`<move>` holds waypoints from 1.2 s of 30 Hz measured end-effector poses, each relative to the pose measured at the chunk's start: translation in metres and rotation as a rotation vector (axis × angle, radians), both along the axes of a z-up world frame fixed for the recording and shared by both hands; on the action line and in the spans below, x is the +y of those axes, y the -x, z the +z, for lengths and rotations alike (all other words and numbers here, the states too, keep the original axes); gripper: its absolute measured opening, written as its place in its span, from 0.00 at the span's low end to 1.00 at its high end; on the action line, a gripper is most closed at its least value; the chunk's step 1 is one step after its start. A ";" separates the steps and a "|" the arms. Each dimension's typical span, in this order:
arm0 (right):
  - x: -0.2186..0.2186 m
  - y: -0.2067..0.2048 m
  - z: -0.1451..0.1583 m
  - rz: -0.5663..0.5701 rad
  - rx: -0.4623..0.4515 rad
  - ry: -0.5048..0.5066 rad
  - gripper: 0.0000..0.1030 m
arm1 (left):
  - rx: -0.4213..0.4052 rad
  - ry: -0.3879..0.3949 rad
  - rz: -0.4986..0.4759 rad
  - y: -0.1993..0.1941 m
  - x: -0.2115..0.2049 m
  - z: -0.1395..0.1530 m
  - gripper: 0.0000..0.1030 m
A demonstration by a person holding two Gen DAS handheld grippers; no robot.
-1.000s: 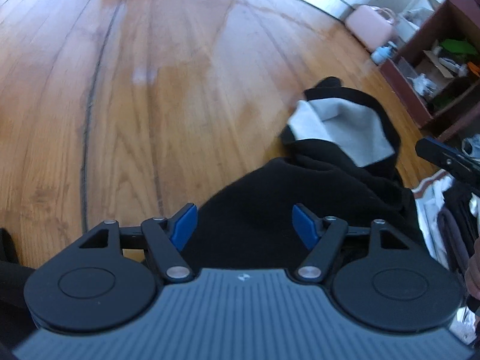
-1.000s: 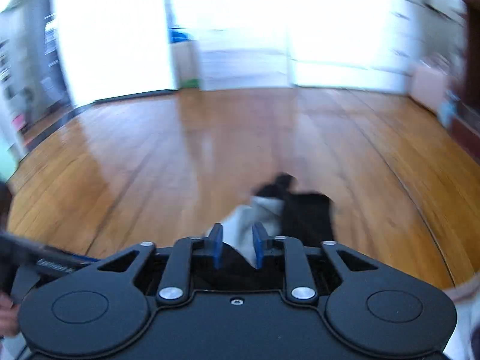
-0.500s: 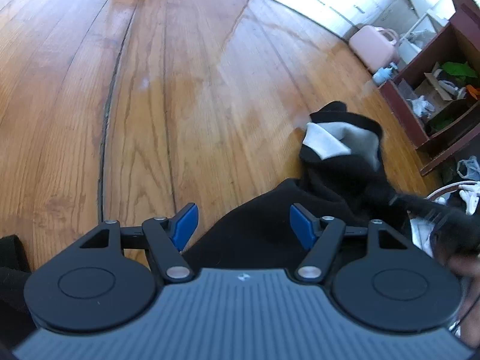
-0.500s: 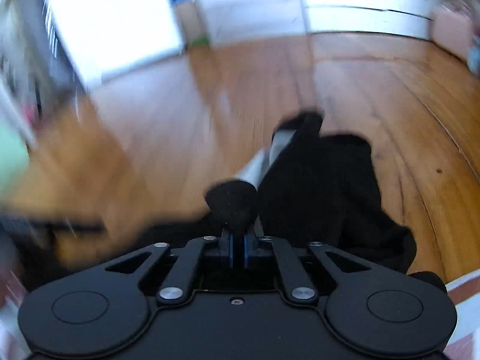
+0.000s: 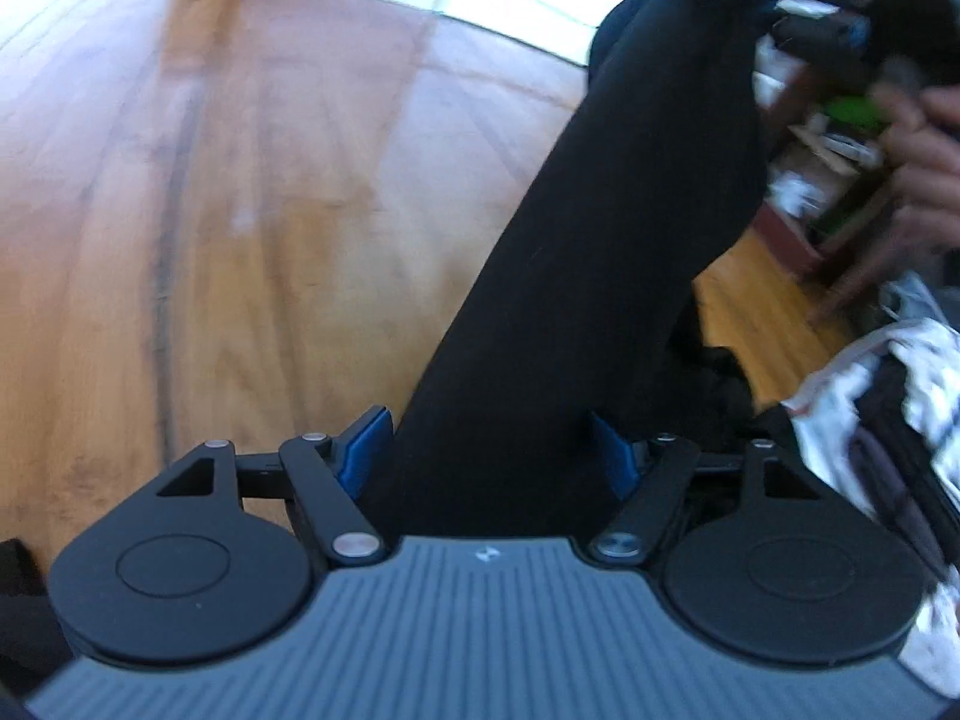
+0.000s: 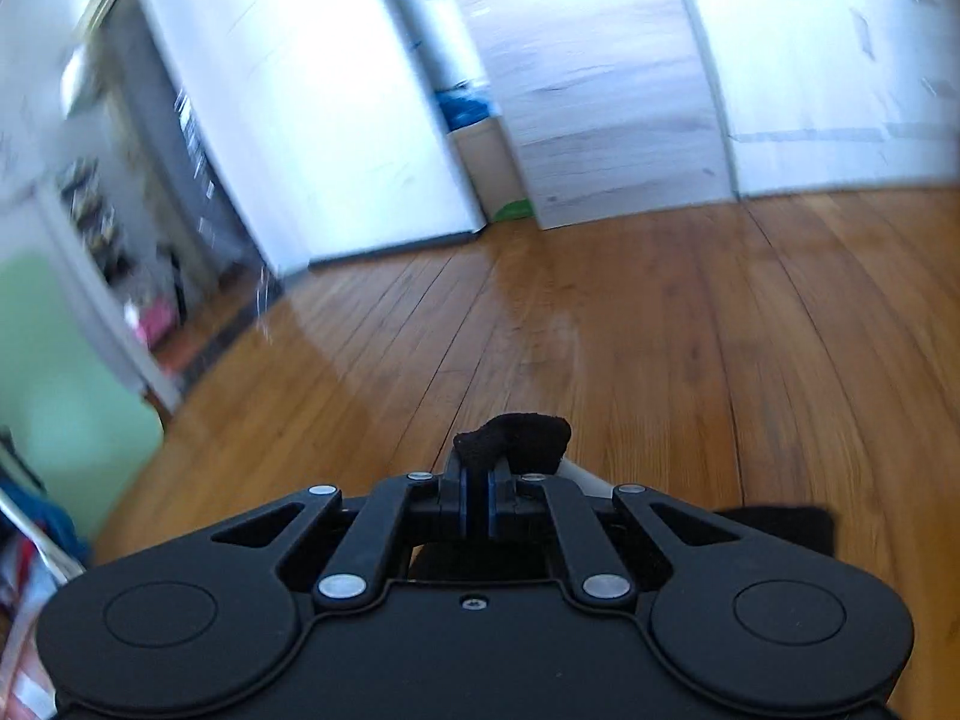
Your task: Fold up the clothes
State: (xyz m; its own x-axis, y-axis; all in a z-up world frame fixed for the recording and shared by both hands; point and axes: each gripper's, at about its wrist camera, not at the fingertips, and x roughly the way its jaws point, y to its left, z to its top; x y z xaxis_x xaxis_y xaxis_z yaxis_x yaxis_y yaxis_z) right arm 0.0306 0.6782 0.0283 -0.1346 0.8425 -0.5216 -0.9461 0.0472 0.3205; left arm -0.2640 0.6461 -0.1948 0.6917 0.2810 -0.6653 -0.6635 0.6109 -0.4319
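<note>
The right gripper (image 6: 477, 507) is pinching a fold of the black garment (image 5: 600, 276) tight between its closed jaws, a small tuft of the cloth sticking up just past the blue pads (image 6: 459, 504). From the left wrist view that gripper (image 5: 810, 30) is showing blurred at upper right, with a person's hand (image 5: 924, 162) beside it, and the garment is hanging stretched in a dark band from there down to the left gripper (image 5: 492, 450). The left jaws are closing, the cloth running between the blue pads (image 5: 363, 450), which are not yet pressing on it. Below lies the wooden floor (image 5: 240, 210), with a white patterned pile of clothes (image 5: 864, 384) at right.
</note>
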 end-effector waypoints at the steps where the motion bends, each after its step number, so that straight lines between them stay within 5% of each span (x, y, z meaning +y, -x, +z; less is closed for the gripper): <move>1: 0.009 0.004 0.005 0.011 -0.033 0.002 0.08 | 0.011 0.002 0.038 0.003 0.004 -0.002 0.32; 2: 0.018 0.007 0.011 0.020 -0.058 0.004 0.08 | 0.045 0.019 0.083 0.008 0.009 0.001 0.03; 8: 0.099 0.048 0.008 0.089 -0.124 -0.016 0.09 | 0.028 0.058 0.418 0.078 0.046 0.015 0.09; 9: 0.107 0.055 0.003 0.083 -0.099 -0.007 0.16 | 0.047 0.091 0.490 0.091 0.054 0.006 0.12; 11: 0.114 0.064 -0.010 0.012 -0.043 0.013 0.47 | 0.154 0.194 0.629 0.110 0.067 -0.024 0.32; 13: 0.102 0.061 -0.026 -0.083 0.036 0.019 0.53 | 0.191 0.172 0.681 0.121 0.069 -0.034 0.33; 16: 0.061 0.035 -0.059 -0.174 0.195 0.057 0.53 | 0.202 0.176 0.679 0.123 0.072 -0.027 0.37; 18: 0.024 0.017 -0.081 -0.236 0.225 0.095 0.53 | 0.172 0.164 0.672 0.120 0.071 -0.025 0.42; 26: -0.090 -0.025 -0.144 -0.305 0.071 0.300 0.58 | 0.202 0.171 0.611 0.098 0.074 -0.040 0.43; 32: -0.063 -0.035 -0.176 -0.219 0.127 0.398 0.59 | -0.028 0.228 0.570 0.104 0.088 -0.036 0.50; 34: -0.058 -0.017 -0.176 -0.184 0.010 0.404 0.54 | -0.004 0.183 0.518 0.095 0.089 -0.035 0.48; 35: -0.056 -0.004 -0.176 -0.164 -0.090 0.412 0.11 | 0.004 0.161 0.490 0.091 0.089 -0.035 0.44; 36: -0.055 0.008 -0.175 -0.142 -0.180 0.406 0.07 | -0.024 0.146 0.462 0.088 0.085 -0.034 0.42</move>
State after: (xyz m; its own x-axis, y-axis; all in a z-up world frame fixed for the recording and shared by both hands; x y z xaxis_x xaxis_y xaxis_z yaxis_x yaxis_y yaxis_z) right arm 0.0231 0.6230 -0.1467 0.0905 0.5686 -0.8176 -0.9600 0.2684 0.0804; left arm -0.3524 0.7311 -0.2289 0.5322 0.4678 -0.7056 -0.8398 0.1864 -0.5099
